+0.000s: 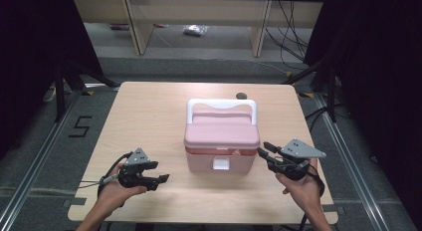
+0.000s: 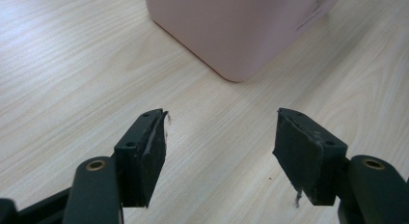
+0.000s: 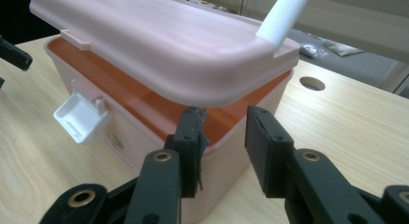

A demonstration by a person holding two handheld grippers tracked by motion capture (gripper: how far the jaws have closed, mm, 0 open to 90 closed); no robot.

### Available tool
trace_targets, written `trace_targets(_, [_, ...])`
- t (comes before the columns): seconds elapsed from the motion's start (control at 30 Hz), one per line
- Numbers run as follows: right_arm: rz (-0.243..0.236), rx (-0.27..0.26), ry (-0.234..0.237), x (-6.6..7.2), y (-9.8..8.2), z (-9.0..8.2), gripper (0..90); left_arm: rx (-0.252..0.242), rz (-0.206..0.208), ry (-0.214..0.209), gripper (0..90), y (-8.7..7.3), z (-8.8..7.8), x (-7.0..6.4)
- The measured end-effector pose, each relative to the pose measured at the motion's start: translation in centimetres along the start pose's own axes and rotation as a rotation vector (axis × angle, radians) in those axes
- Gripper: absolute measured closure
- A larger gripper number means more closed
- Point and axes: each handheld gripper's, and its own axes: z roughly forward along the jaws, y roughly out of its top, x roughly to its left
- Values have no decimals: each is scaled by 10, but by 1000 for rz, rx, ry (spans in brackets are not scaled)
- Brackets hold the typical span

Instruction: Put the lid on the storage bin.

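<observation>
A pink box (image 1: 221, 151) with a white handle (image 1: 221, 105) stands in the middle of the table. Its lid (image 3: 159, 45) is ajar, showing an orange inside (image 3: 144, 101), and its white latch (image 3: 79, 119) hangs loose at the front. My right gripper (image 1: 263, 149) is at the box's front right corner. Its jaws (image 3: 224, 122) stand apart, with one fingertip (image 3: 192, 118) up under the lid's edge and the box's rim behind the gap. My left gripper (image 1: 161, 180) hovers over bare wood left of the box, open (image 2: 222, 137) and holding nothing, pointing at the box's near corner (image 2: 241, 31).
The wooden table (image 1: 144, 121) has a small round hole (image 1: 242, 96) at its far edge behind the box. Black stands and cables flank the table on the floor. A person's hands hold both grippers near the table's front edge.
</observation>
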Motion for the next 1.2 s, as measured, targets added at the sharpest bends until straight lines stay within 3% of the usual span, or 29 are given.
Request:
trace_targets(0.07, [28,14,7,3,-1,-1,677,-2,-3,-6,348,-1,0,0])
trace_targets(0.17, [6,9,8,2,-3,-2,674,5,-2,1,348,-2,1,2])
trace_targets(0.3, [29,1,13,5,-3,-9,670,9,1,-5,348,-3,0,1])
trace_targets(0.33, [-8,-20,0,4,-3,-9,668,10,3,-2,348,-3,0,1])
trace_targets(0.37, [10,-6,-2,6,-4,-11,668,10,4,0,348,-4,0,1])
trace_targets(0.43, [-9,-18,-16,5,-6,-13,663,9,4,0,348,-4,0,1])
trace_targets(0.57, [9,-1,-20,3,-11,-15,647,14,9,-2,347,-5,1,1])
trace_targets(0.6, [-1,0,-21,0,-13,-15,634,14,9,-2,347,-5,1,1])
trace_targets(0.63, [38,11,-18,2,-14,-15,622,12,8,-3,346,-5,1,0])
trace_targets(0.67, [8,3,-26,0,-15,-14,606,3,-1,1,346,-5,1,-1])
trace_targets(0.7, [28,14,-21,0,-17,-14,582,10,16,5,345,-5,1,0])
trace_targets(0.8, [48,22,-12,0,-21,-12,519,-4,12,0,341,-5,1,-3])
trace_targets(0.87, [41,31,-7,-1,-24,-9,479,-5,15,2,336,-5,1,-5])
trace_targets(0.9, [80,45,2,1,-26,-9,465,-5,17,2,334,-5,1,-5])
trace_targets(0.93, [50,30,2,-2,-27,-7,451,-3,25,-1,332,-6,1,-5])
trace_targets(1.03, [92,53,27,0,-32,-6,412,1,28,8,325,-6,0,-7])
trace_targets(1.1, [69,56,42,-2,-36,-3,387,-1,32,-2,320,-6,0,-8])
trace_targets(1.2, [93,58,63,0,-43,0,362,-3,29,3,312,-6,-1,-11])
